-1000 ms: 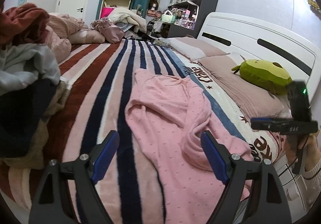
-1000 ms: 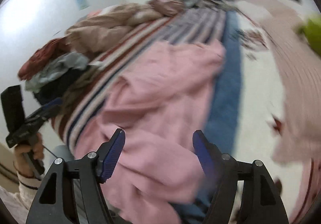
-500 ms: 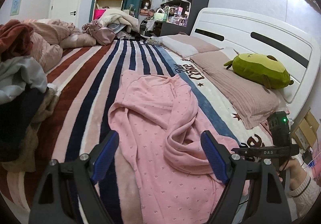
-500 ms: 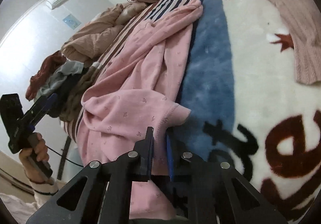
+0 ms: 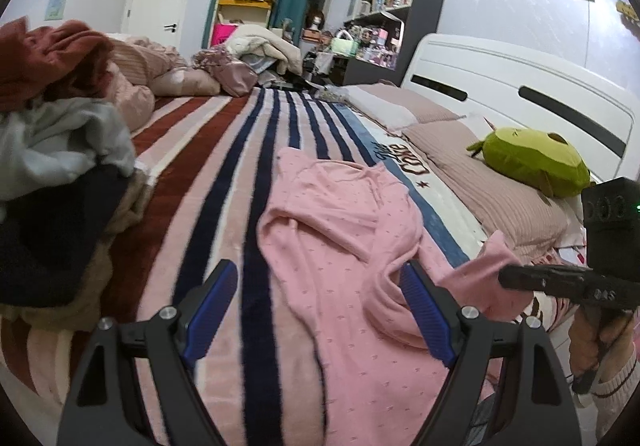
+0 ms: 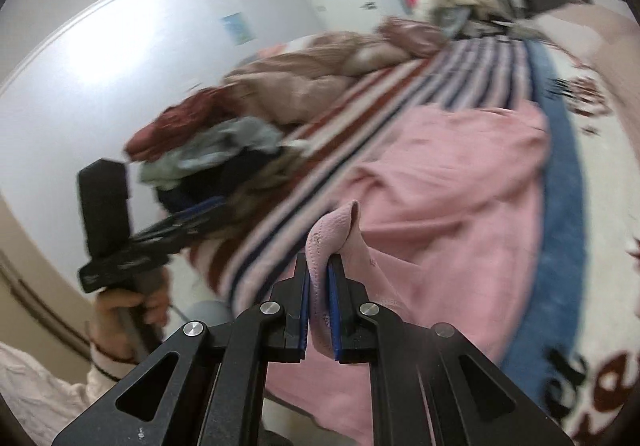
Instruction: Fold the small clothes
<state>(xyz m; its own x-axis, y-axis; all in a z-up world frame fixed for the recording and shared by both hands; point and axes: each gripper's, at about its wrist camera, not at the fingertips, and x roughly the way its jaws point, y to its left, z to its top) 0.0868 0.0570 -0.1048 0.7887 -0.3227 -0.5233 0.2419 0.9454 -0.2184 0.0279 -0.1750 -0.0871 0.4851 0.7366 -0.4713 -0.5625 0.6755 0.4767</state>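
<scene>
A pink dotted garment lies crumpled on the striped bed blanket. It also shows in the right wrist view. My left gripper is open and empty, just above the garment's near part. My right gripper is shut on a corner of the pink garment and holds it lifted off the bed. In the left wrist view the right gripper sits at the right, with the raised pink corner in it.
A pile of mixed clothes lies on the bed's left side. Pink pillows and a green plush toy lie by the white headboard. Bedding is heaped at the far end.
My right gripper closed on the garment's corner half a second ago and has now lifted it off the bed. My left gripper stays open and has shifted slightly.
</scene>
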